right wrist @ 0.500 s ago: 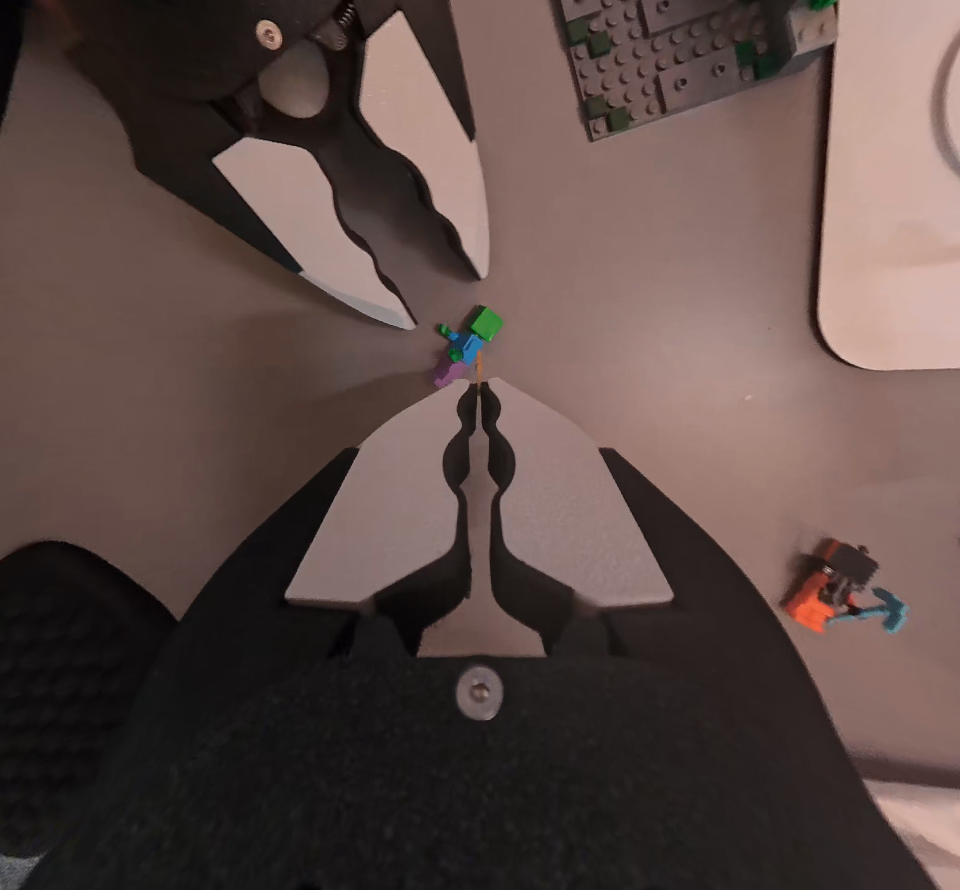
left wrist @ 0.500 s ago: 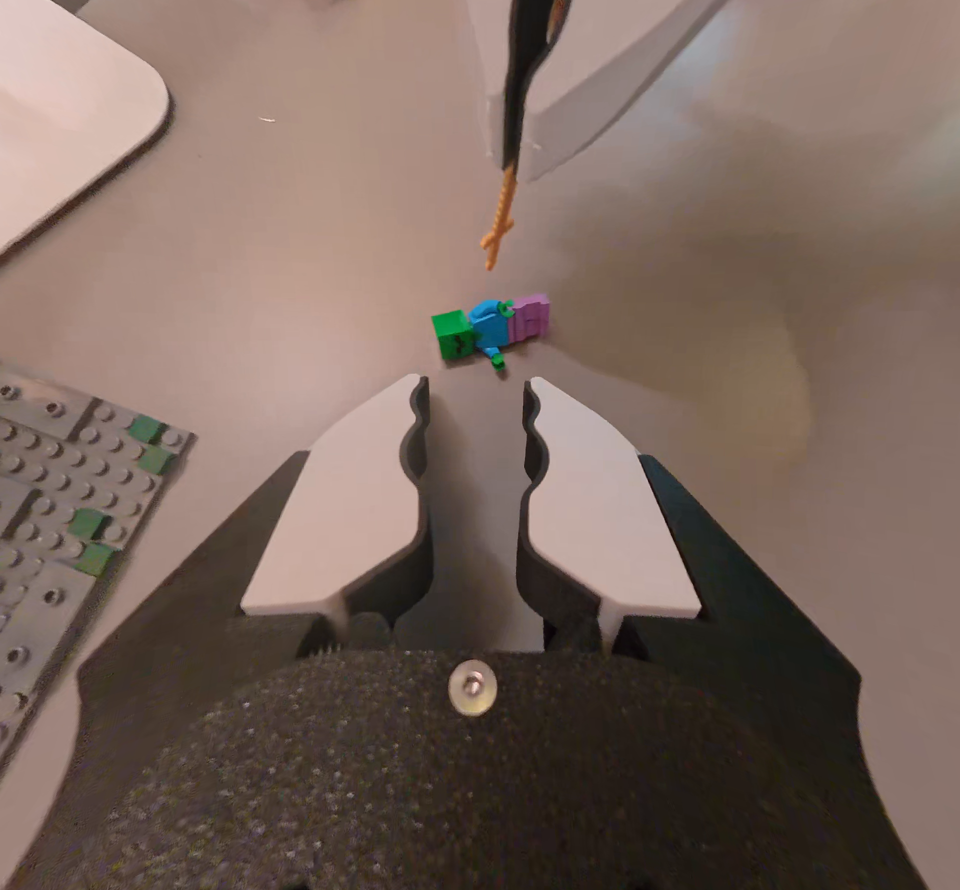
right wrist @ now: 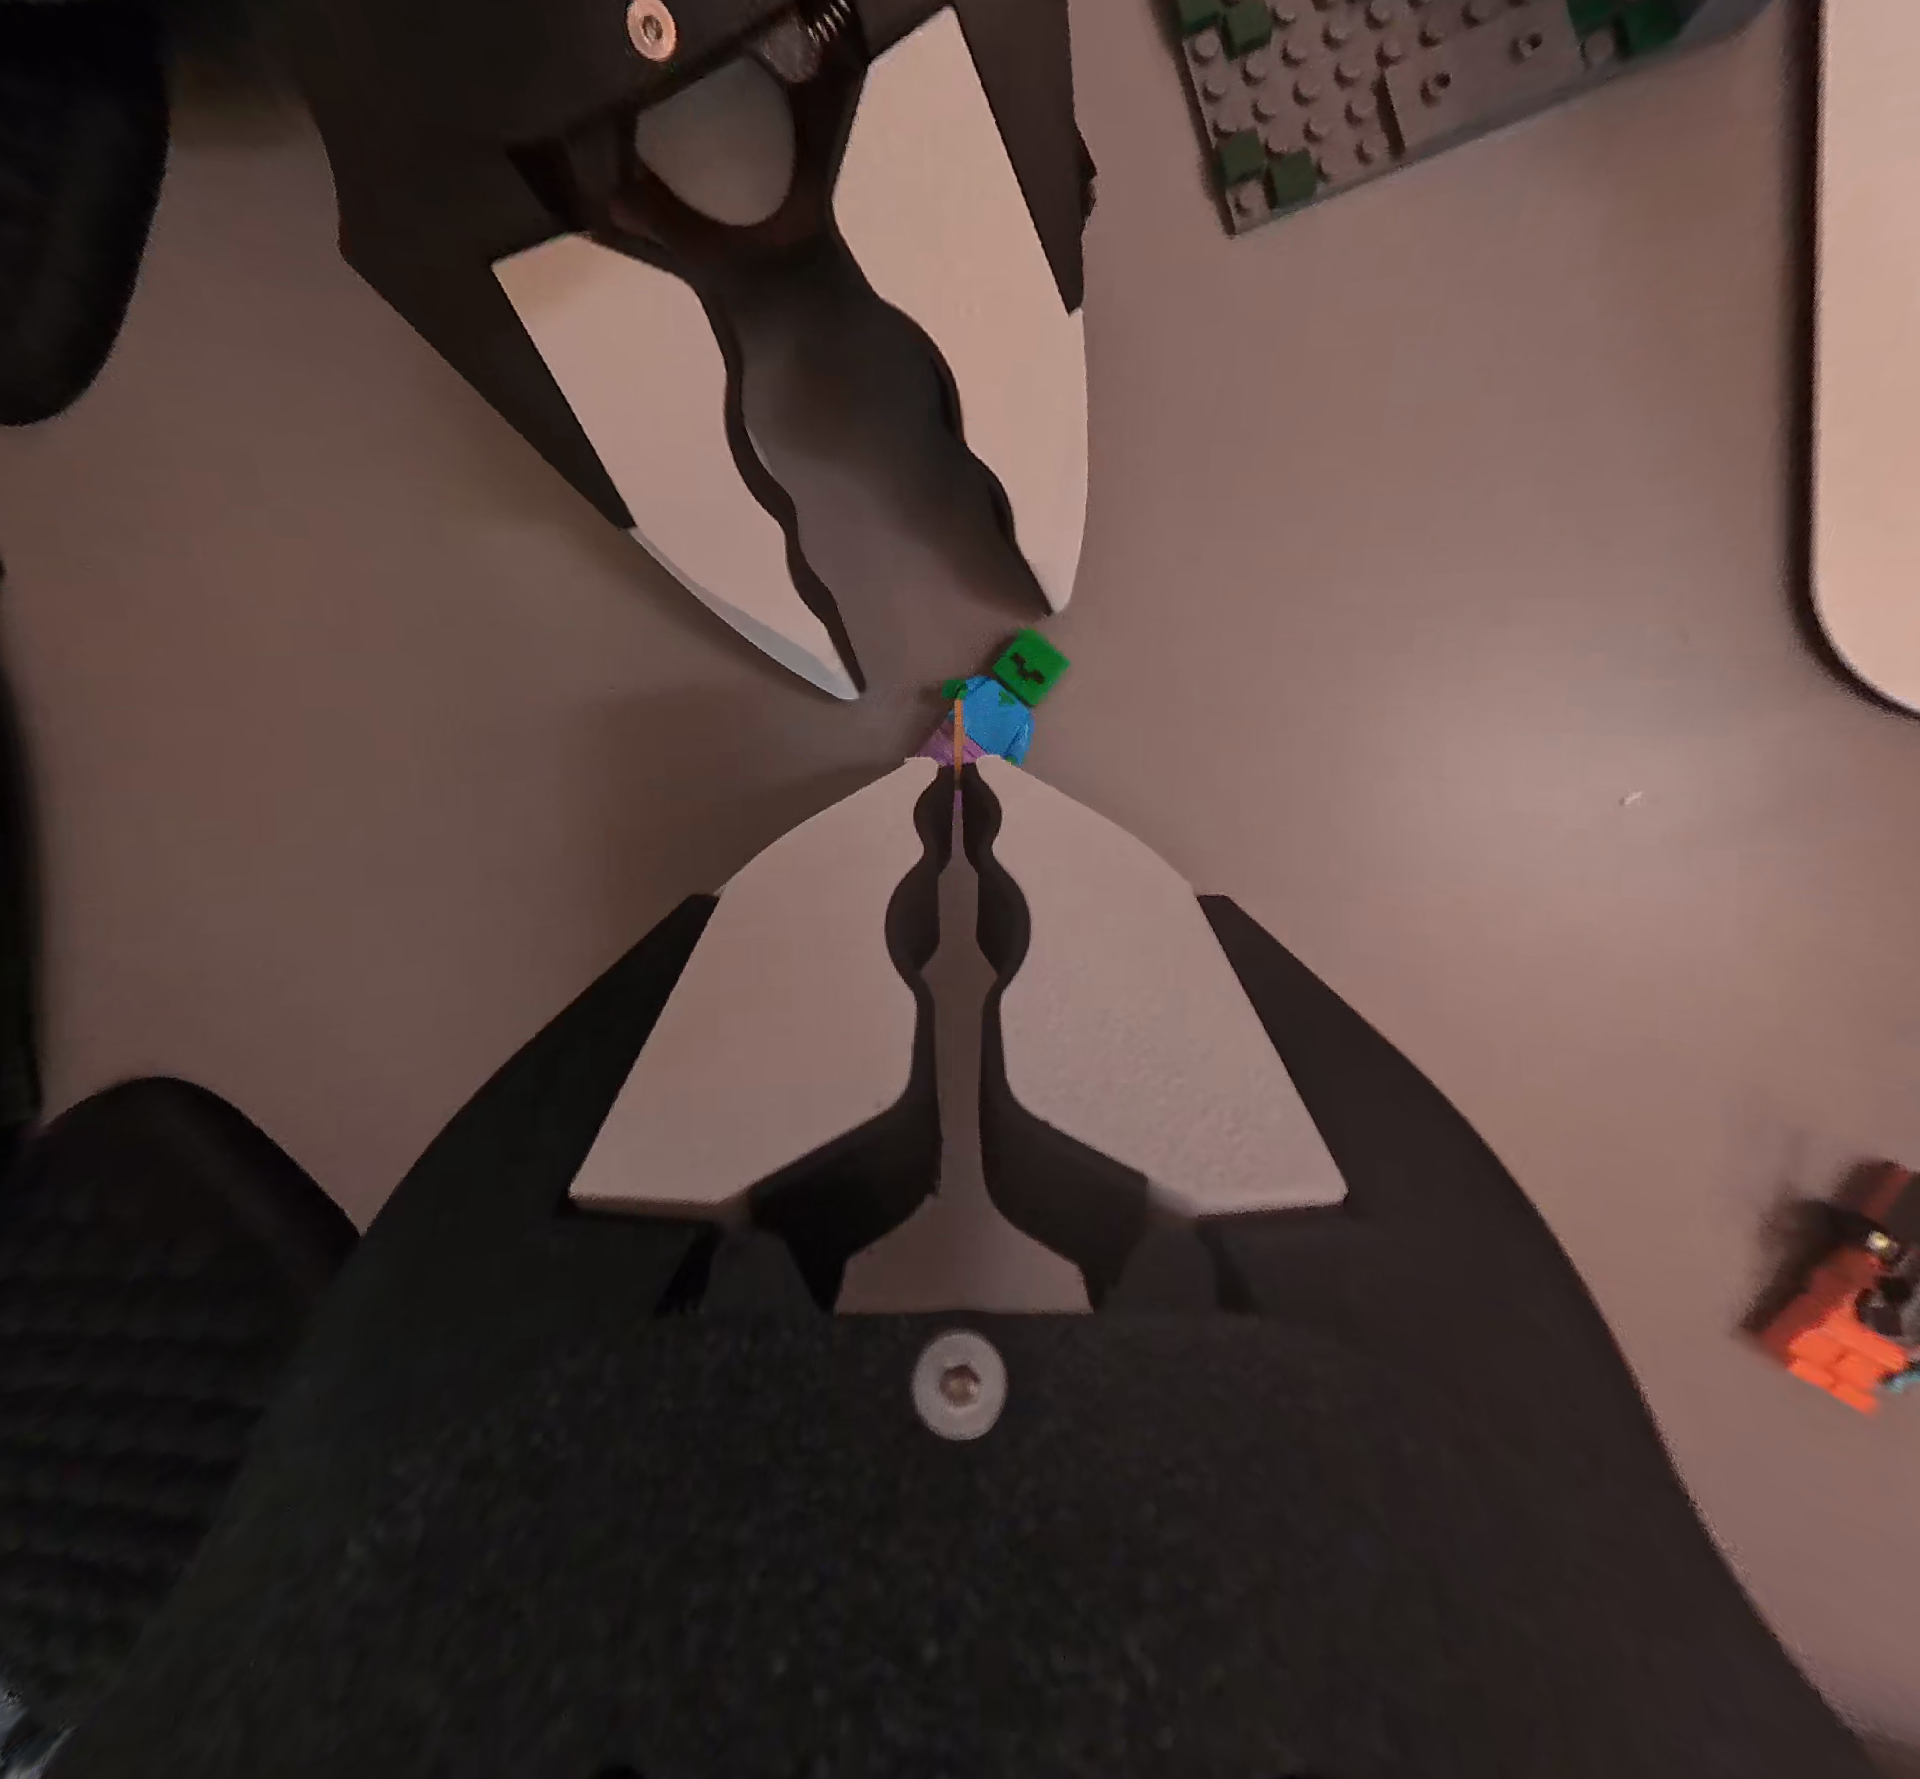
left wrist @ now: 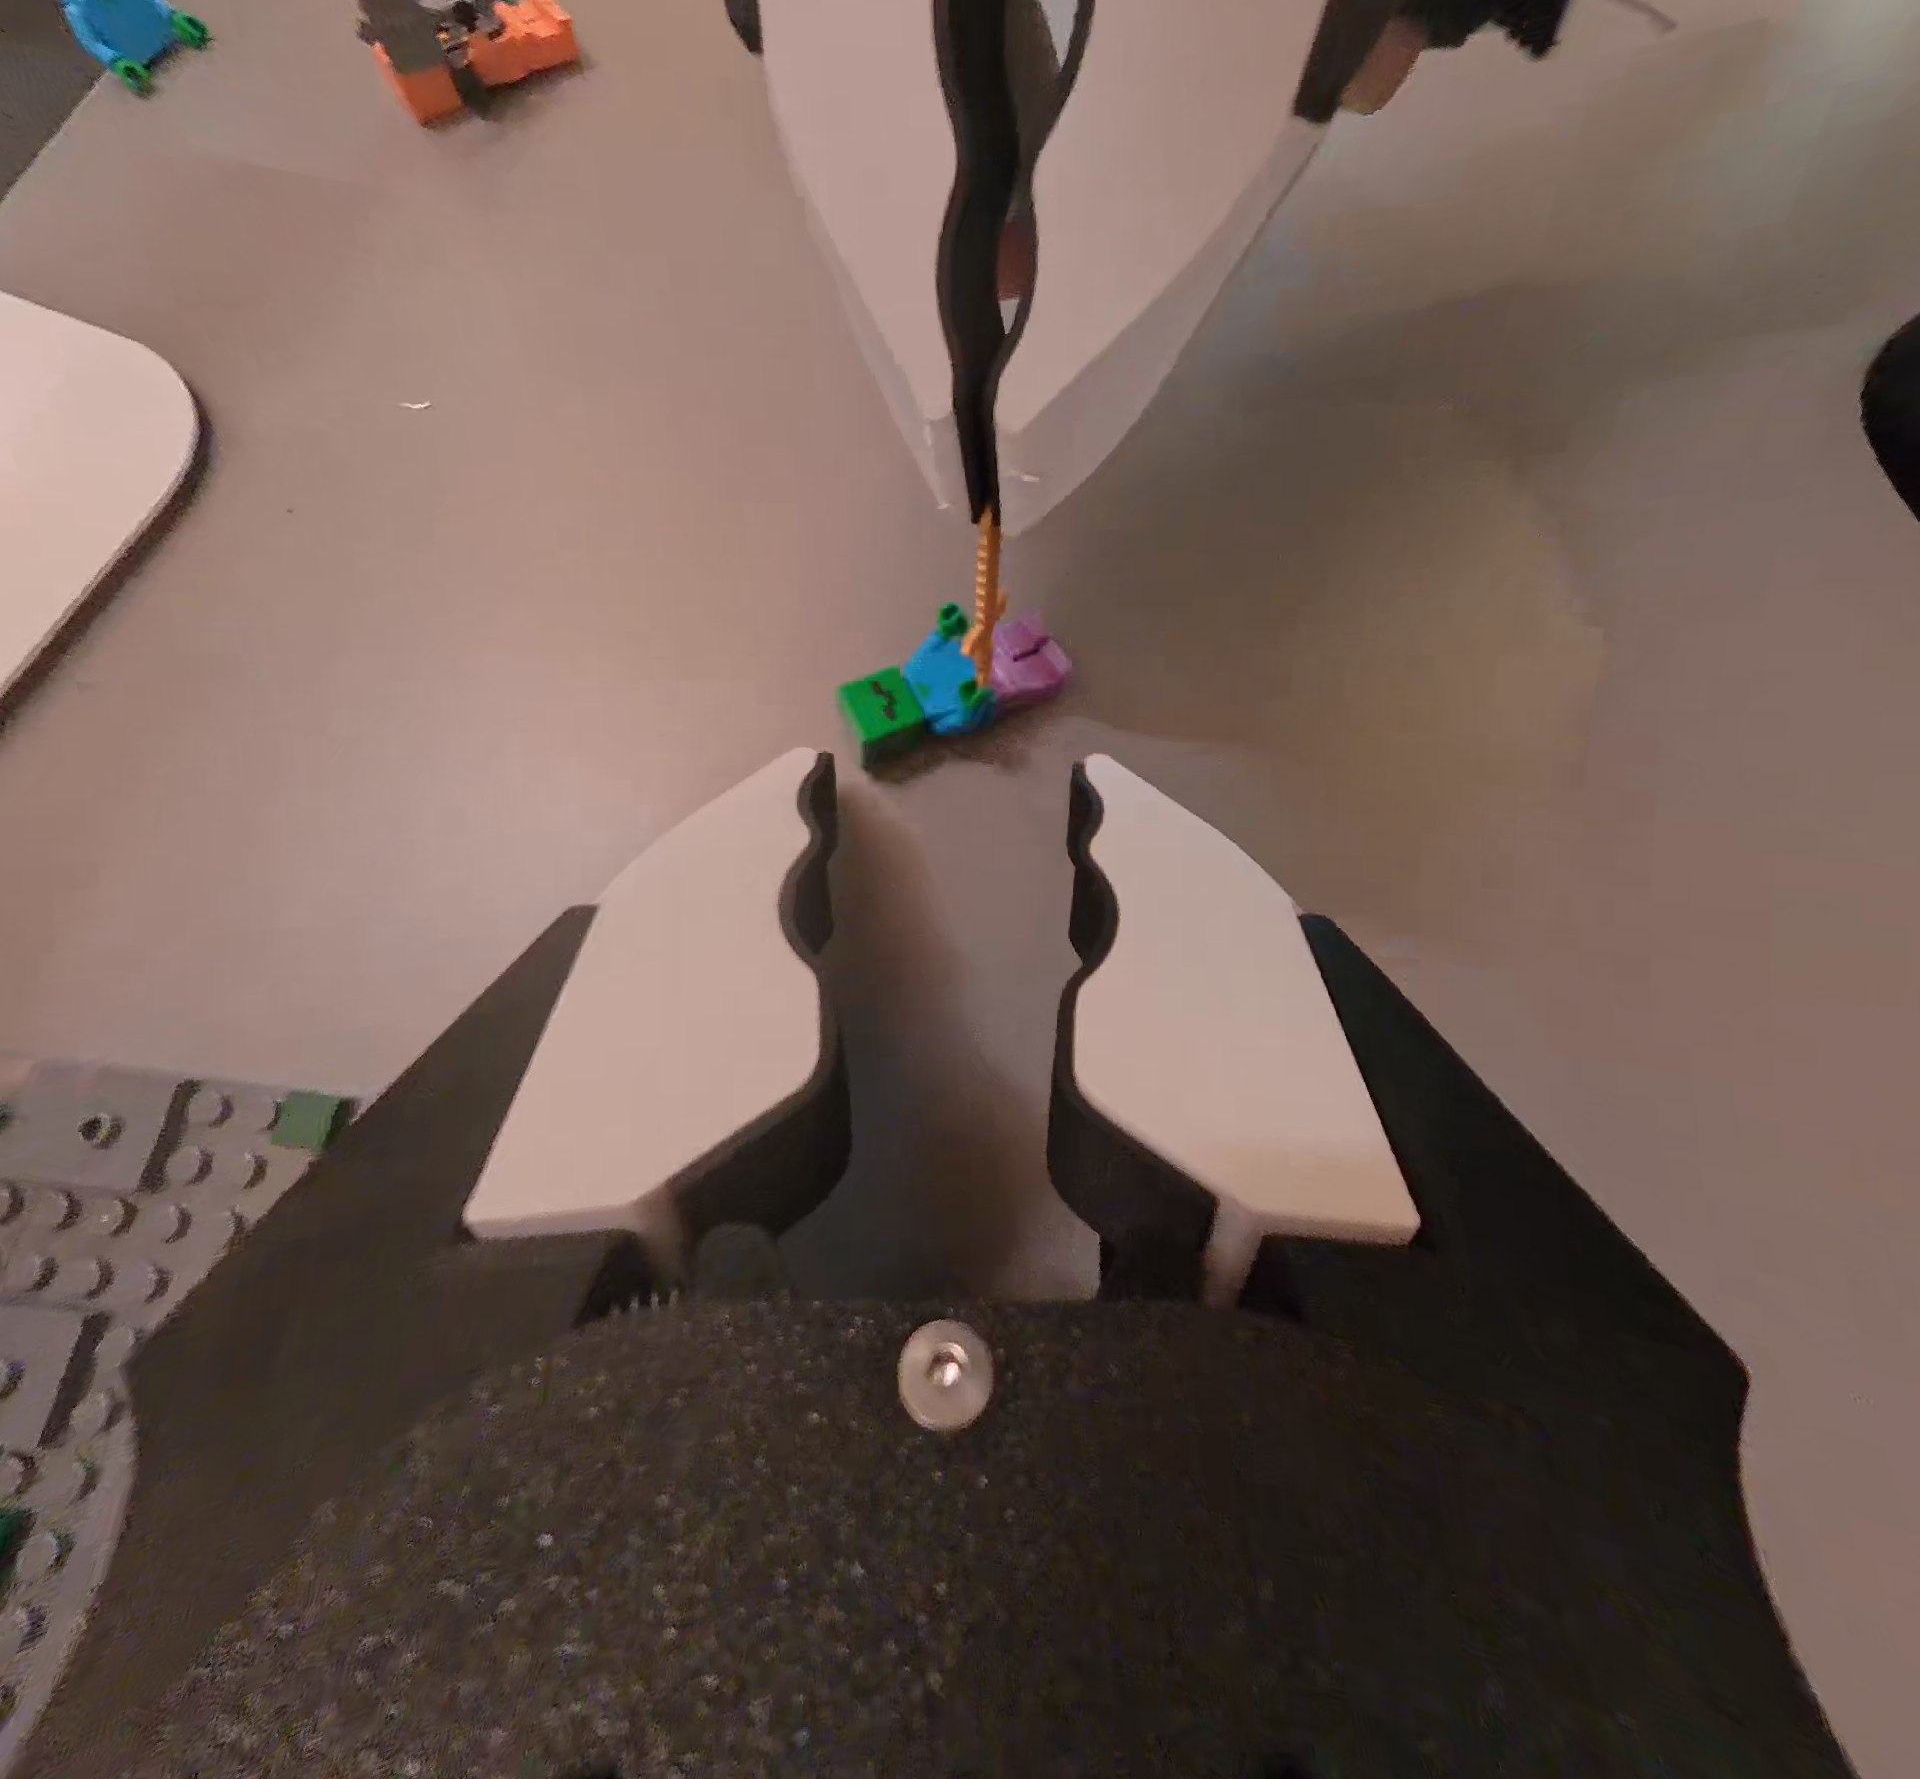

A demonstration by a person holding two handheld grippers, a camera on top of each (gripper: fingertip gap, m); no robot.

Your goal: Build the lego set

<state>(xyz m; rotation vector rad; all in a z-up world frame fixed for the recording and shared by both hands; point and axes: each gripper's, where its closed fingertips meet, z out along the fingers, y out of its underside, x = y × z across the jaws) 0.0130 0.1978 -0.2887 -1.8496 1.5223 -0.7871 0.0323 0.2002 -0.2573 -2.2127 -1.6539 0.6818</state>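
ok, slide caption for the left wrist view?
Open left gripper faces a lying zombie minifigure while the right gripper lowers an orange sword onto it.

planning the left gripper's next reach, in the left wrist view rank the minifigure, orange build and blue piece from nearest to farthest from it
1. Minifigure: lying on the table just beyond the open left gripper, slightly left of centre.
2. Orange build: far ahead, to the upper left.
3. Blue piece: farthest, at the far left edge of the table, beyond the orange build.

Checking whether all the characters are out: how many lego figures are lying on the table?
2: the green-headed figure lies between both grippers; a blue figure lies at the far left edge. Others may sit out of view.
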